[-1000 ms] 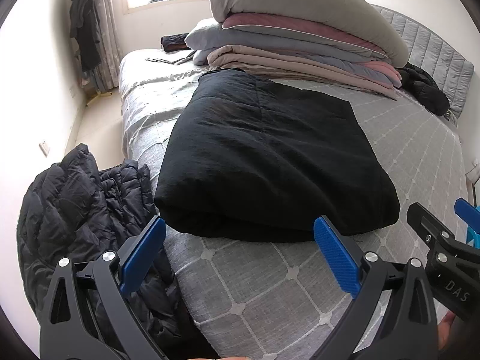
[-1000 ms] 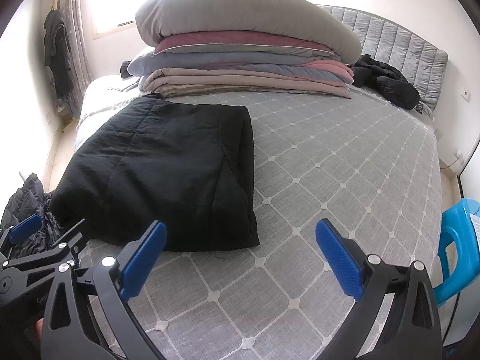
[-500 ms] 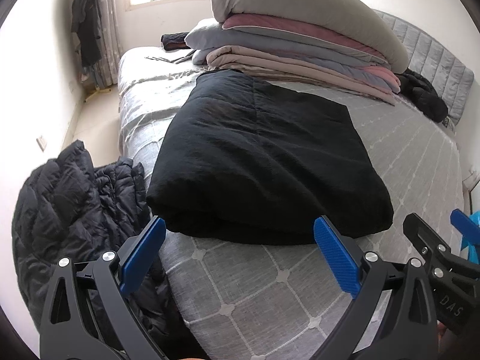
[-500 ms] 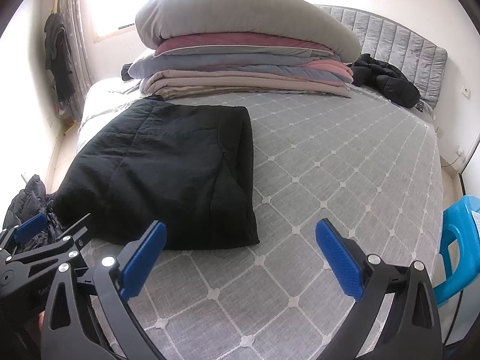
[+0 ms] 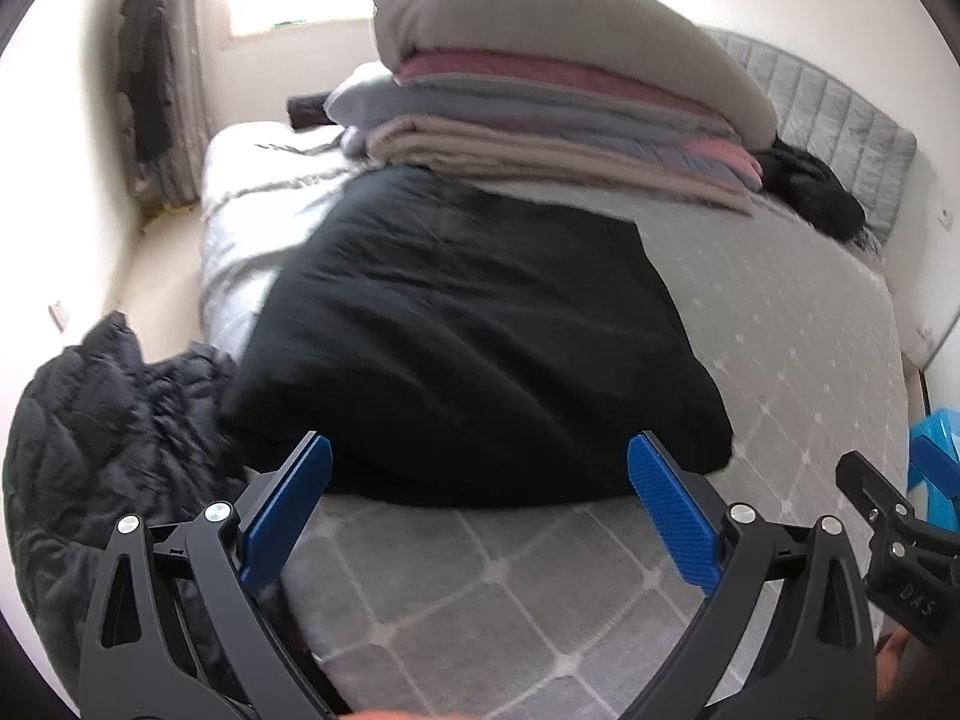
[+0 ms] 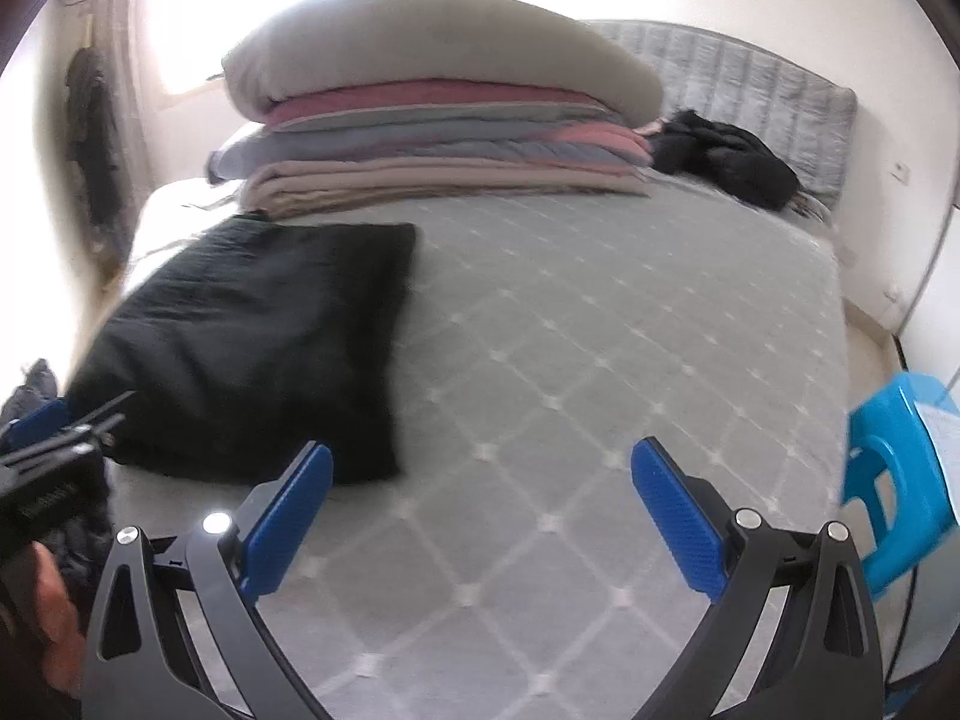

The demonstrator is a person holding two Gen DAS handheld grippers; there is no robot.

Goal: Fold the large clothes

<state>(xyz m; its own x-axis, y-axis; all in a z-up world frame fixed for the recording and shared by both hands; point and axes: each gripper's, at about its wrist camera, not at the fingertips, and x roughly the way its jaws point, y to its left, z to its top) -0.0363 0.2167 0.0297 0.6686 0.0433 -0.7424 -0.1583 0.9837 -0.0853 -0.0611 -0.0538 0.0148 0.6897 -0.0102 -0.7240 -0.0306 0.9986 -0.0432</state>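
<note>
Step in hand, as judged: with one dark garment already lying as a folded block on the bed, the next likely job is to fetch the puffer jacket (image 5: 102,450) heaped at the lower left of the left wrist frame, off the bed's edge; to do it well, each gripper would want to pinch a single layer at shoulder or hem rather than a thick bunch, and lift the piece clear before spreading it flat on bare quilt

Left gripper (image 5: 480,510): jaws wide apart, nothing between them, blue pads framing the near edge of the folded garment without touching it

Right gripper (image 6: 483,513): jaws wide apart, empty, hovering over open quilt at centre frame; its black body also shows at the lower right of the left wrist frame

Folded black garment (image 5: 474,348): quilted, matte, thick and soft-edged; a rough rectangle, centre of the left wrist frame, left half of the right wrist frame; near edge rounded and bulky; far corner just beside the bedding stack

Bed (image 6: 600,360): grey diamond-stitched cover, right half bare

Bedding stack (image 6: 444,138): folded blankets under a grey pillow, upper centre

Second dark garment (image 6: 726,162): crumpled, upper right, near the headboard

Blue stool (image 6: 900,468): right edge, beside the bed

Both frames motion-blurred; fine detail of the fabric cannot be told
</note>
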